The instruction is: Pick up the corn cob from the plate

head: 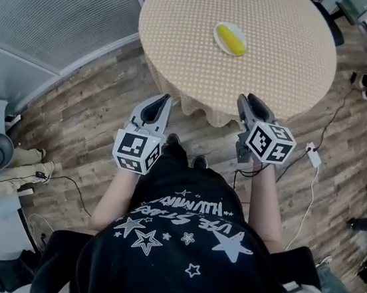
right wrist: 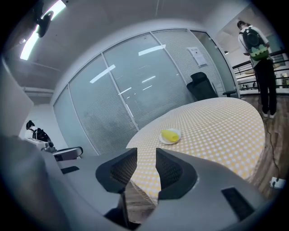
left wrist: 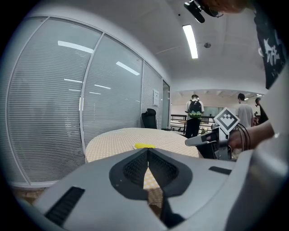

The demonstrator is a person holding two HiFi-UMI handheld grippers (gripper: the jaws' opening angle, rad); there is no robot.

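A yellow corn cob [head: 231,39] lies on a small white plate [head: 217,40] in the middle of a round table with a dotted yellow cloth [head: 275,61]. Both grippers hang short of the table's near edge, over the wooden floor, pointing at it. My left gripper [head: 165,98] has its tips together and holds nothing. My right gripper [head: 245,98] stands a little open with nothing between its jaws. In the right gripper view the cob [right wrist: 170,135] and plate [right wrist: 177,139] show beyond the gripper [right wrist: 146,155]. The left gripper view shows the cob [left wrist: 144,145] just over the shut gripper [left wrist: 147,152].
A glass wall with blinds [head: 48,4] curves round the table's left side. A white power strip and cable [head: 314,155] lie on the floor at the right. A black office chair [right wrist: 201,85] stands behind the table, and people [left wrist: 195,118] stand further back.
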